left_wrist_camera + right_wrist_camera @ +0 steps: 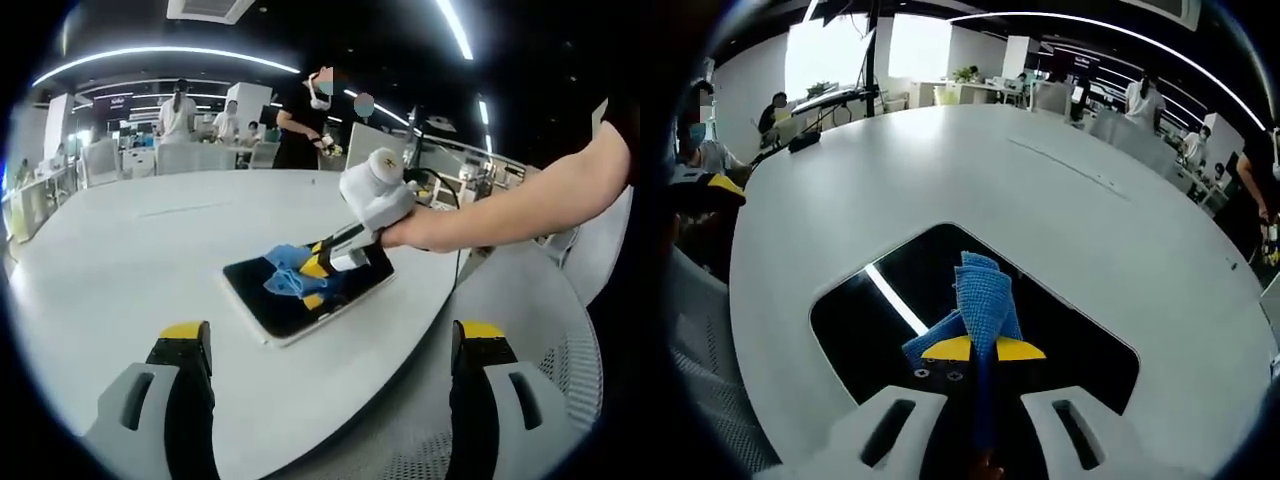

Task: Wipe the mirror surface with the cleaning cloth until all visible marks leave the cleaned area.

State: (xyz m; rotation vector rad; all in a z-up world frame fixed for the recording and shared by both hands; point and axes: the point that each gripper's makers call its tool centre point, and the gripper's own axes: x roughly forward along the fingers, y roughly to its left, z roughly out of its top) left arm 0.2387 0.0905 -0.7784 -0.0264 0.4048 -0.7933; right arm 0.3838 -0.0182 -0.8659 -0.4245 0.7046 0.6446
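Spreading across both views, a large white round table (130, 250) carries a rectangular mirror (262, 300) with a white rim, lying flat near the table's edge (its dark glass reflects a ceiling light strip in the right gripper view). A person's bare forearm (520, 200) reaches in from the right, holding the right gripper (322, 262), whose jaws are clamped together on a blue cleaning cloth (985, 300) pressed against the glass around the mirror's middle. The left gripper (330, 340) hovers apart from the mirror, jaws spread wide with nothing between them.
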